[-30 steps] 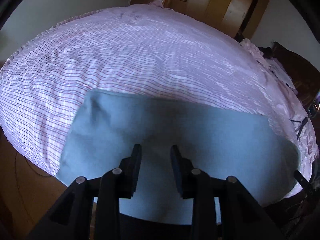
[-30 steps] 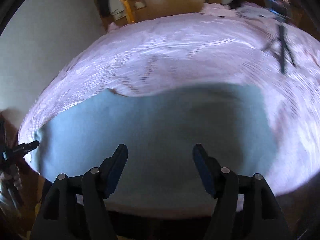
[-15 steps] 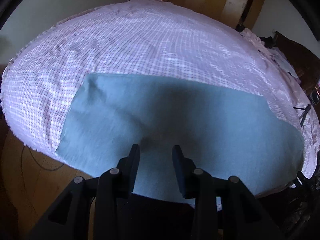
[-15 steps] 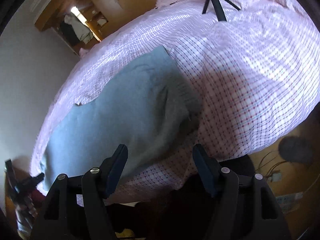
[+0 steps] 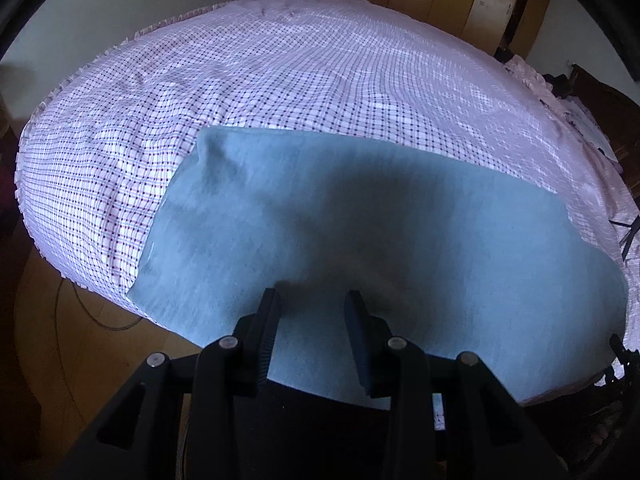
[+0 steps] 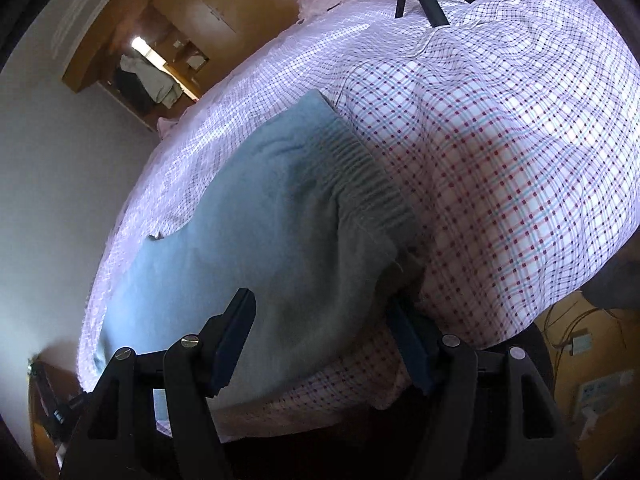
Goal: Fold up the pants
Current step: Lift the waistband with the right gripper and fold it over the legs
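1. The blue-grey pants (image 5: 360, 240) are lying flat, already doubled leg on leg, along the near edge of the bed with its checked sheet (image 5: 280, 92); the ribbed waistband (image 6: 360, 168) is sitting at the right end.
2. The left tongs (image 5: 312, 300) are hovering over the middle of the near edge, jaws standing partly apart and holding nothing.
3. The right tongs (image 6: 320, 304) are standing wide by the waistband's near corner, gripping nothing (whether the far jaw is touching cloth I cannot tell).
4. Risk: closing there may be catching the sheet along with the corner, since both are bunching together at that spot, and the lift would drag the bedding.
5. Risk: pinching only the top layer would be letting the lower leg slide, spoiling the fold.
6. Risk: the near edge is lying at the mattress rim, so a loose pull could be tipping the pants toward the floor.
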Tool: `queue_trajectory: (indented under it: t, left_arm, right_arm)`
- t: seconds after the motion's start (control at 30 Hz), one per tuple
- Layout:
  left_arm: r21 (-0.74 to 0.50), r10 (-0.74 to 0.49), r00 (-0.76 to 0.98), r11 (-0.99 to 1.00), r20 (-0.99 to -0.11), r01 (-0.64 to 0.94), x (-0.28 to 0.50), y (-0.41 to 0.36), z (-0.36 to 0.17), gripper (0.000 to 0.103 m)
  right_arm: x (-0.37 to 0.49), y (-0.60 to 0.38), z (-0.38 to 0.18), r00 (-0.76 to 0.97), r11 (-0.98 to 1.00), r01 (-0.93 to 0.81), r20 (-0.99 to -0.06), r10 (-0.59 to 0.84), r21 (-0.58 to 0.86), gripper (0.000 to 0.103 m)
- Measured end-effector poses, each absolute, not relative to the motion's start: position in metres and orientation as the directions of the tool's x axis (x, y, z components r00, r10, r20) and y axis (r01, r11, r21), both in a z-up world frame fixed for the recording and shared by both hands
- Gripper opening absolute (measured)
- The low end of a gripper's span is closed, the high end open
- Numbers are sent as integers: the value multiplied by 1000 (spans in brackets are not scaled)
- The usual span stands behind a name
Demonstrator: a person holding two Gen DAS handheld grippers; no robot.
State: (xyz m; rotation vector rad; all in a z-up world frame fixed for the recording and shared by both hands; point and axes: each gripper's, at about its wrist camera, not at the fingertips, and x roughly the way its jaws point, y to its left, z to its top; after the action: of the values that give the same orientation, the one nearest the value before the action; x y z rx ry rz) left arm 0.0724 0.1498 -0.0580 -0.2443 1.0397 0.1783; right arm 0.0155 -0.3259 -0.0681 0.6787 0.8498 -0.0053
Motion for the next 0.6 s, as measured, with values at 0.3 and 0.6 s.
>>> queue_trajectory:
  t: [0.3,0.6]
  left_arm:
    - [-108,32,499,962,-866,-249,74,151,-61,37]
    - [-117,25,505,962,-863,-248,73,152,-62,38]
  right_arm:
    - [22,-323,-75,694,793,270,-682,233,546,62]
    - [26,-312,-79,690,837,244,-694,204,489,61]
